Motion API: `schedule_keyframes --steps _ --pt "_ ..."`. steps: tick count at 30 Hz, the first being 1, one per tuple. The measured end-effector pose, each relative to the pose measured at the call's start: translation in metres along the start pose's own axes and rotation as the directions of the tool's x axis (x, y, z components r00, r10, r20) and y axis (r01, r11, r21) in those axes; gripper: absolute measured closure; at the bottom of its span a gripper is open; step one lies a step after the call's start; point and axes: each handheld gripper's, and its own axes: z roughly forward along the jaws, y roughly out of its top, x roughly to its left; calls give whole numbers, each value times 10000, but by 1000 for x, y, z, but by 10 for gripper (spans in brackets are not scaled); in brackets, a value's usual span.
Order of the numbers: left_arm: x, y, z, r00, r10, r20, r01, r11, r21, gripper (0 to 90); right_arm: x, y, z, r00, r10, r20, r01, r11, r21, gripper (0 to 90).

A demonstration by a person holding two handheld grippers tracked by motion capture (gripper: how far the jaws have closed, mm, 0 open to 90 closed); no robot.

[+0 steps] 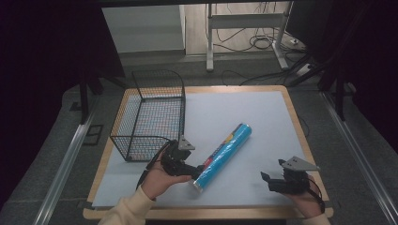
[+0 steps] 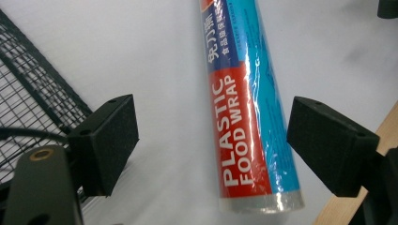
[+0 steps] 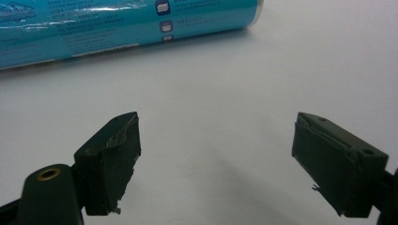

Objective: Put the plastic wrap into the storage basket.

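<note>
Two claws over a white-topped table (image 1: 244,108), left claw (image 1: 199,172) spread wide astride the near end of a blue plastic wrap roll (image 1: 224,154) lying diagonally beside a wire basket (image 1: 152,115), pads not touching it, right claw (image 1: 268,182) released, well apart.

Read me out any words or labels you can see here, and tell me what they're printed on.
"PLASTIC FOOD WRAP": white letters on the red band of the food wrap roll.
Chinese characters above it on the same roll: printed, not clear enough to quote.
Small print and icons on the roll's blue side in the right gripper view: too small to read.
</note>
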Motion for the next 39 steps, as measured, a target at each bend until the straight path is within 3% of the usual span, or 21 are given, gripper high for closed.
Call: schedule_keyframes --steps 16,25,39 --pt "-10 23 17 9992 290 262 -291 9996 54 165 0 -1 1 10000 -63 65 63 10000 70 162" --pt "-19 34 25 9982 519 294 -526 9984 212 162 0 -1 -1 9994 -127 333 134 9997 -188 164" --pt "-29 60 58 9959 782 461 -812 9945 661 151 0 -1 0 9995 -118 281 121 9999 -100 164"
